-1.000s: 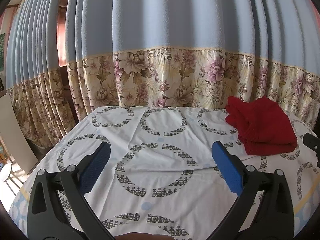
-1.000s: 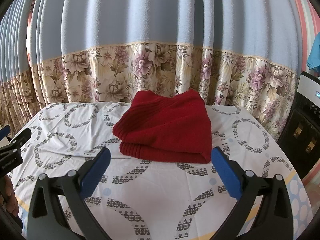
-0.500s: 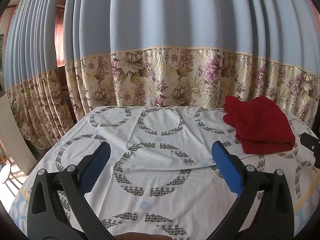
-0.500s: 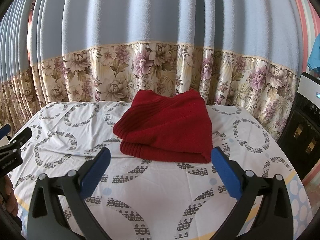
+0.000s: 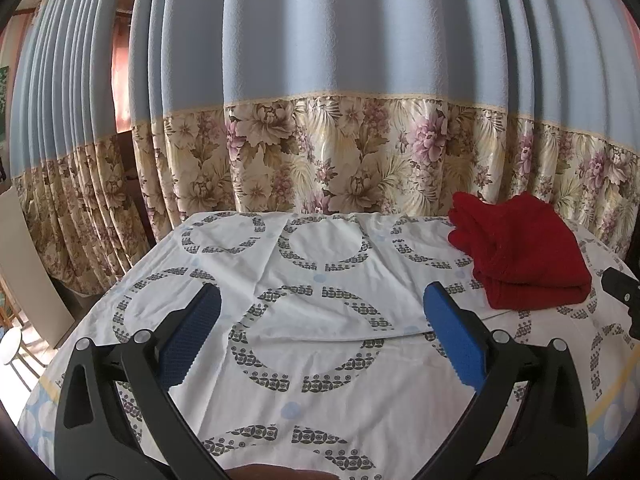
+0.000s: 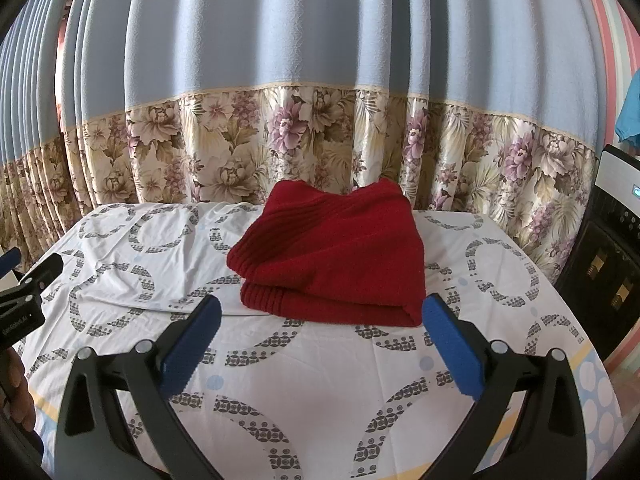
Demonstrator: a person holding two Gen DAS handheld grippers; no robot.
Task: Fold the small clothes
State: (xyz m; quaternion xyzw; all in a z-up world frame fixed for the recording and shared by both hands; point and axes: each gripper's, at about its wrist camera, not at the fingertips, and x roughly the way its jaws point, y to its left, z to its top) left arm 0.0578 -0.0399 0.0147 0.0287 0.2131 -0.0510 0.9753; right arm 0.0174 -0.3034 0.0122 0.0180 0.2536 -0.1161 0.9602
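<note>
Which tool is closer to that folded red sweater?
The right tool: the red sweater lies straight ahead of its open fingers. The left tool sits off to the sweater's left, facing bare cloth.

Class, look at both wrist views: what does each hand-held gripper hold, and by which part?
Nothing: the left hand-held gripper and right hand-held gripper are open, short of the folded red garment.

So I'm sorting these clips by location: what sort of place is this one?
Most likely a room in a home. A table under a patterned sheet holds a folded red garment, long blue curtains with a floral hem hang right behind it, and what looks like a water dispenser stands at the right.
</note>
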